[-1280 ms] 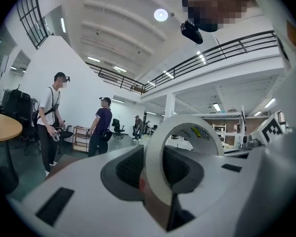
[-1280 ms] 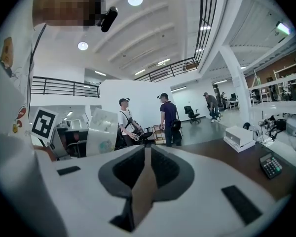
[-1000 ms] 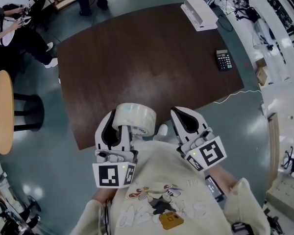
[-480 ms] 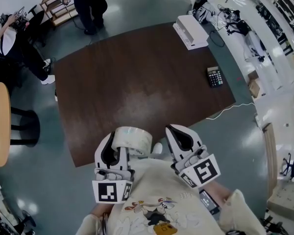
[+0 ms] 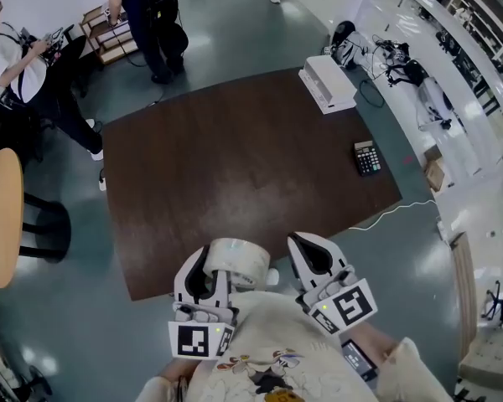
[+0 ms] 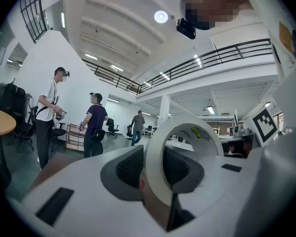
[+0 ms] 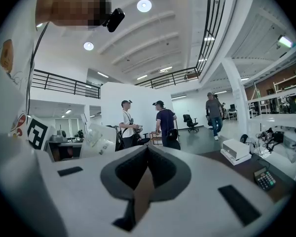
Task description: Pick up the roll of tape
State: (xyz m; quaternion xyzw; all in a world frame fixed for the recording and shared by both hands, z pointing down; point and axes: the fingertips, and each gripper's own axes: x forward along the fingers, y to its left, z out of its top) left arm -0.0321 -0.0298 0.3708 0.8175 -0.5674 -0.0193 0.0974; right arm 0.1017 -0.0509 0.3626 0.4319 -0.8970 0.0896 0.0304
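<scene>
The roll of pale tape is held off the table, close to the person's chest, over the near edge of the dark brown table. My left gripper is shut on the roll's wall, one jaw inside the ring and one outside. In the left gripper view the roll stands upright between the jaws of that gripper. My right gripper is beside it, shut and holding nothing; its own view shows the jaws meeting, with the roll off to the left.
A black calculator and a white box lie on the table's far right. A round wooden table stands at the left. People stand beyond the table's far left corner. Cluttered white benches line the right side.
The head view has shifted a little, so the table sits higher in the picture. Both grippers keep their places, and the left one still holds the roll.
</scene>
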